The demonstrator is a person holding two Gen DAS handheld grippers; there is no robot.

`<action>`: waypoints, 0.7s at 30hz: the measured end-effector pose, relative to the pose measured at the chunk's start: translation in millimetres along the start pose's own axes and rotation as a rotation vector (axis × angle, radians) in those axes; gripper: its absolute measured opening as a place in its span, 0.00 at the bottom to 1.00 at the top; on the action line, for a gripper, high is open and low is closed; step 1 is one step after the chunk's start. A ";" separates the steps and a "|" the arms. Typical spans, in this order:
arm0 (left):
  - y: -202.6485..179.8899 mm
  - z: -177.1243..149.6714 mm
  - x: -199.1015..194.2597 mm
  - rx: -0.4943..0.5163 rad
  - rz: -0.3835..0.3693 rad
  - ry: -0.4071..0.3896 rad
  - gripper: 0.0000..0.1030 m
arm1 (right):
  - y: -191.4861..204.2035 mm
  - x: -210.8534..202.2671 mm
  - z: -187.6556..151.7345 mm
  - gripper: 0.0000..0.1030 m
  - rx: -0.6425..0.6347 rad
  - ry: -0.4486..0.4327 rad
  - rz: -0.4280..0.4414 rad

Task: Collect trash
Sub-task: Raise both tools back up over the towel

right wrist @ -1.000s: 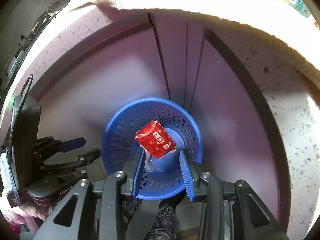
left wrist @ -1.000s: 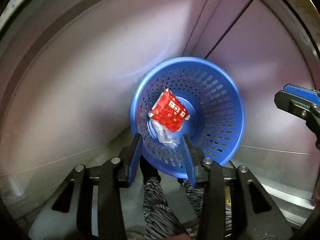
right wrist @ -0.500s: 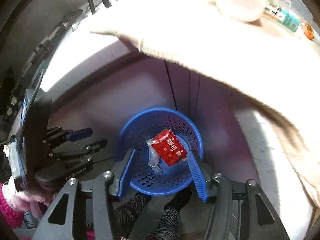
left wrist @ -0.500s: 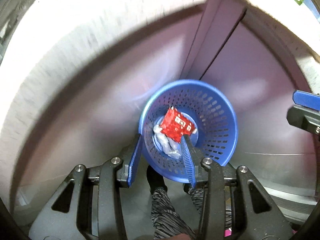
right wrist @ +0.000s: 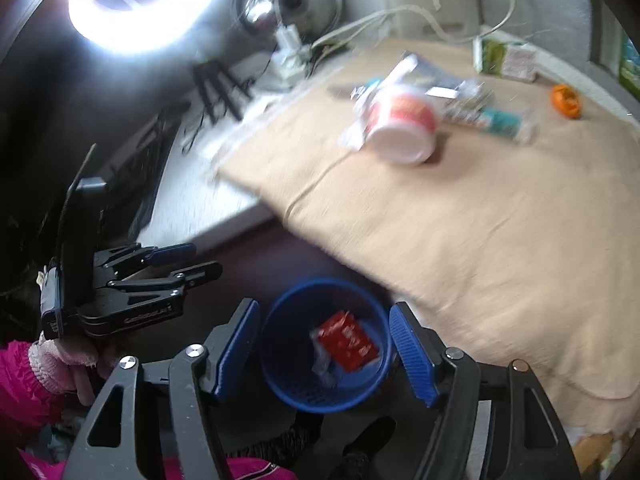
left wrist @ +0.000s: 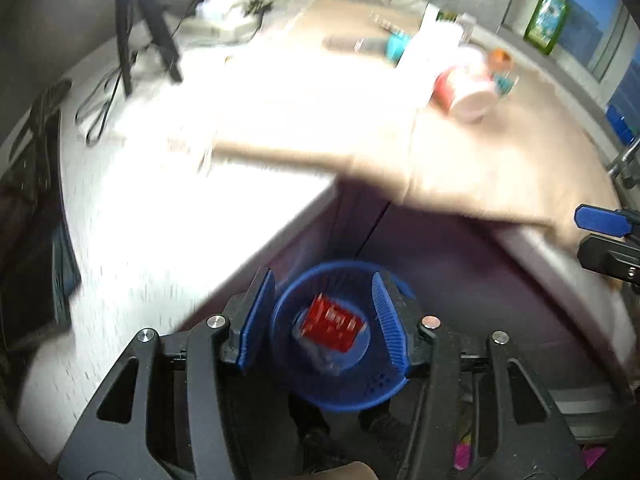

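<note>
A blue perforated basket [left wrist: 340, 392] [right wrist: 300, 388] stands on the floor below the counter, with a red wrapper [left wrist: 334, 322] [right wrist: 348, 340] and a clear plastic scrap inside. My left gripper [left wrist: 324, 320] is open and empty, high above the basket. My right gripper [right wrist: 324, 352] is open and empty above it too. On the beige cloth [right wrist: 460, 220] lie a tipped white-and-red cup [right wrist: 402, 124] [left wrist: 466, 92], a teal tube [right wrist: 500, 122] and an orange piece [right wrist: 565, 100].
The white countertop [left wrist: 160, 200] holds cables, a tripod [left wrist: 148, 24] and a power strip. A ring light [right wrist: 140, 4] glows at top left. A green bottle [left wrist: 546, 20] stands at the back. The purple cabinet front [left wrist: 460, 280] drops below the counter edge.
Both grippers have risen from close over the basket to above counter height. The countertop and its litter have come into view. Both jaws stay open.
</note>
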State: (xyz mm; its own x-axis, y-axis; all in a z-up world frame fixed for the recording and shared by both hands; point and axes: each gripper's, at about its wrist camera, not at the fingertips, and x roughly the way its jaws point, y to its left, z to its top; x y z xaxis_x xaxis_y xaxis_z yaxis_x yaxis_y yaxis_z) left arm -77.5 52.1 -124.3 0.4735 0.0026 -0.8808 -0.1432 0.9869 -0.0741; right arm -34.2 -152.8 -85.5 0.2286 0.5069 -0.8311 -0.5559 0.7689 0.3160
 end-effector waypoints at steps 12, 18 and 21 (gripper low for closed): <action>-32.0 87.0 7.9 -0.011 -0.084 -0.094 0.51 | -63.4 -29.0 82.0 0.76 -0.066 -0.101 -0.147; -58.1 127.4 18.7 0.011 -0.124 -0.105 0.51 | -82.6 -14.6 121.6 0.78 -0.156 -0.066 -0.194; -68.8 144.3 27.7 0.021 -0.144 -0.093 0.51 | -89.3 -2.1 136.2 0.80 -0.192 -0.033 -0.194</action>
State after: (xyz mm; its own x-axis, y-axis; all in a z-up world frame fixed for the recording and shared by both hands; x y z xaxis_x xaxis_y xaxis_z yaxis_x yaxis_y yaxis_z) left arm 70.8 7.6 -76.1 0.5666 -0.1255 -0.8144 -0.0504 0.9812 -0.1862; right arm 123.7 -169.5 -49.6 0.3702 0.3722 -0.8512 -0.6395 0.7666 0.0571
